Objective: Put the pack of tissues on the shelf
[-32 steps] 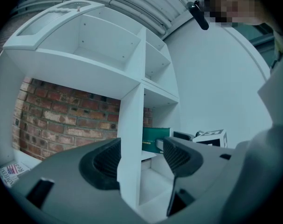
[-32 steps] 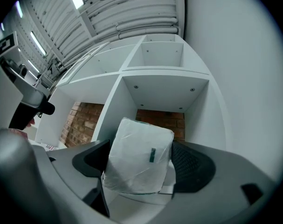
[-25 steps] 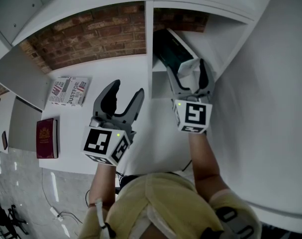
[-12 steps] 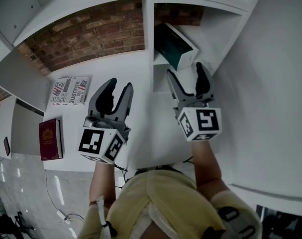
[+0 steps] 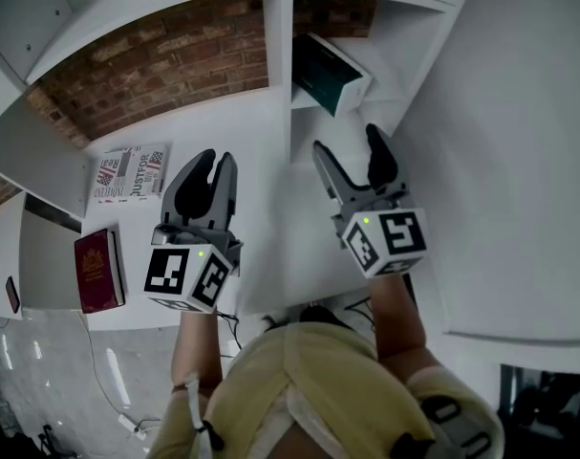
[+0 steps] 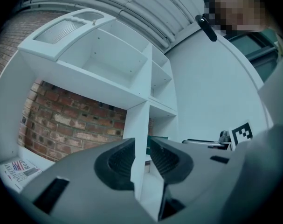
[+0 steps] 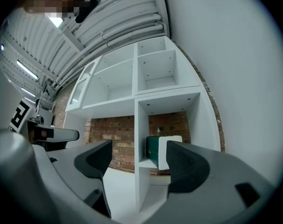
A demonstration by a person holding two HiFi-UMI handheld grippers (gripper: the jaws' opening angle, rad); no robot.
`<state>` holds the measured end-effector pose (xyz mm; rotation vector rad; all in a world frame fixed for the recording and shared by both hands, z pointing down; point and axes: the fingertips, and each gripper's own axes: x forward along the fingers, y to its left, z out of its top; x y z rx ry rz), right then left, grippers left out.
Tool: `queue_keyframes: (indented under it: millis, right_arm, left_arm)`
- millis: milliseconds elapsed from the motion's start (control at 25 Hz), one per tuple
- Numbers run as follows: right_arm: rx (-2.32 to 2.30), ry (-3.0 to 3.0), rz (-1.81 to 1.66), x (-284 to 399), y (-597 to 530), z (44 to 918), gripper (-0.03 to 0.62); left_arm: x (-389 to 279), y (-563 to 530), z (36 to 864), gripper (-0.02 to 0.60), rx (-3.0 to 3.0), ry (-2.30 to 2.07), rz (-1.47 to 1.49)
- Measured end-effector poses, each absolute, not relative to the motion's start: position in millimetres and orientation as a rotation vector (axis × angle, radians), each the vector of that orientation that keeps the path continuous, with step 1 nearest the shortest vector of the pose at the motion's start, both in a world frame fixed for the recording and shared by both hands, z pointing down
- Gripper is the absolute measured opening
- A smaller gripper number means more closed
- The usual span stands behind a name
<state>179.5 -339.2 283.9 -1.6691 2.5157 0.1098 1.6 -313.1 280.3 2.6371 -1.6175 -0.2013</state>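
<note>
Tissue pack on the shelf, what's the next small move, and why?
Probably draw the right gripper back from the shelf and stop. The tissue pack already sits on the shelf, and the gripper's jaws stand open and empty, clear of it.

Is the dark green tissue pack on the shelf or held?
On the shelf: the dark green tissue pack sits in the white compartment, apart from the right gripper.

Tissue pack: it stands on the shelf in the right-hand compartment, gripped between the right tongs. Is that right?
Not quite. The tissue pack does stand on the shelf in the right-hand compartment, but the right tongs are open, clear of it and hold nothing. The right gripper view shows this.
</note>
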Motion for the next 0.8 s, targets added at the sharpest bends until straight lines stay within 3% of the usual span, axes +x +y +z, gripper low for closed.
queue_keyframes:
  millis: [200, 800]
  right_arm:
    - [-1.676, 2.531, 0.127, 173.5, -320.6, 281.0, 0.33]
    - [-1.75, 2.507, 0.132, 166.6, -299.5, 286.0, 0.137]
  left_arm:
    - [-10.8, -301.5, 283.9, 0.097, 2.63, -1.619, -0.198]
    - [-28.9, -285.5, 294.8, 0.094, 2.613, -1.628, -0.131]
